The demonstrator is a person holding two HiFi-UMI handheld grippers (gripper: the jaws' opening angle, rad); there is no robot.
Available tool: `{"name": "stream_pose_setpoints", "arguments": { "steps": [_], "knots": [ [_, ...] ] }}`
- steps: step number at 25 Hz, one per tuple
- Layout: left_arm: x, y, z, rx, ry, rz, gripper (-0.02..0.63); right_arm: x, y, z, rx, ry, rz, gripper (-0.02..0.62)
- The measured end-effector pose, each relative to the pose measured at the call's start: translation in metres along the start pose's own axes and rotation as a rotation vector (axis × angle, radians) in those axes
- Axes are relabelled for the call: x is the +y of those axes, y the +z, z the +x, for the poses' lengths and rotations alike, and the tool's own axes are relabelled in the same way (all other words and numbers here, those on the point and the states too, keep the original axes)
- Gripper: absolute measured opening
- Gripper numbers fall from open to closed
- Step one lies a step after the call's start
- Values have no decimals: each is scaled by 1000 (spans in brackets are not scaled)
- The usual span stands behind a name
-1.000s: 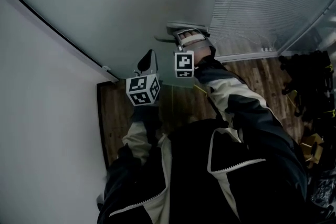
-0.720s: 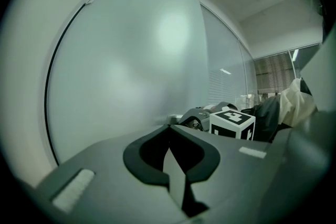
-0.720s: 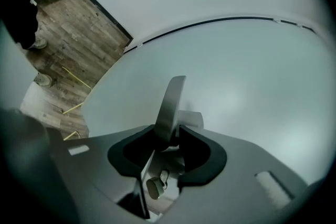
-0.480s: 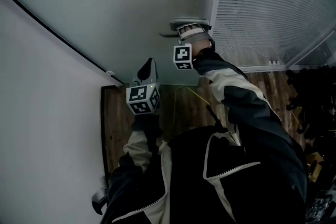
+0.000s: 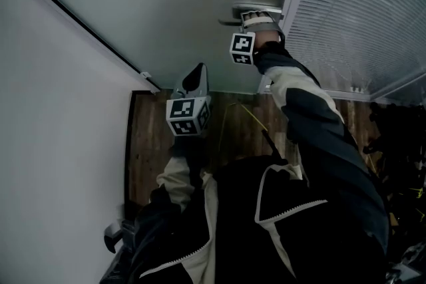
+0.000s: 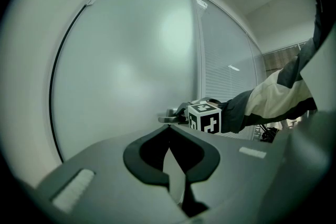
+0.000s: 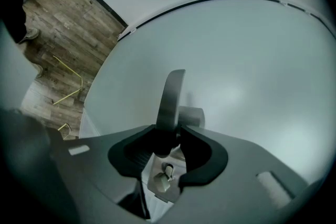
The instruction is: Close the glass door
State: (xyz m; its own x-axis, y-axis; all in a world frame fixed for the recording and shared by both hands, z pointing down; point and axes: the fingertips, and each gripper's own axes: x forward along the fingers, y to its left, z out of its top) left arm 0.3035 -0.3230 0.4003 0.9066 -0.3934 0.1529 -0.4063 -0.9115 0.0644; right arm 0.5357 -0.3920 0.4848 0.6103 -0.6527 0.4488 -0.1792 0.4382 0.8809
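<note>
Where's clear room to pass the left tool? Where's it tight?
Free: frosted glass door between black frame line and door handle; wood floor beside left tool. Tight: handle, with right tool closing on it, sleeve behind.

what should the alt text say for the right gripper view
The right gripper has its jaws closed on a metal door handle, which sticks up from between them against a frosted glass door that fills most of the picture. A strip of wooden floor shows at the upper left.
</note>
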Motion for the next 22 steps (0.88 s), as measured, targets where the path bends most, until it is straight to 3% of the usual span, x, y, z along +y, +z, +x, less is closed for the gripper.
{"name": "stream_pose_setpoints", "arguments": {
  "steps": [13,19,22],
  "knots": [
    [31,-14,-9,29,71,-19,3,-16,-5,38,28,-4,-13,138],
    [36,-21,-16,37,69,-24,2,-18,-2,39,23,-19,-22,144],
    [35,-21,-14,39,64,-25,3,-18,-1,39,-2,-10,22,144]
  ]
}}
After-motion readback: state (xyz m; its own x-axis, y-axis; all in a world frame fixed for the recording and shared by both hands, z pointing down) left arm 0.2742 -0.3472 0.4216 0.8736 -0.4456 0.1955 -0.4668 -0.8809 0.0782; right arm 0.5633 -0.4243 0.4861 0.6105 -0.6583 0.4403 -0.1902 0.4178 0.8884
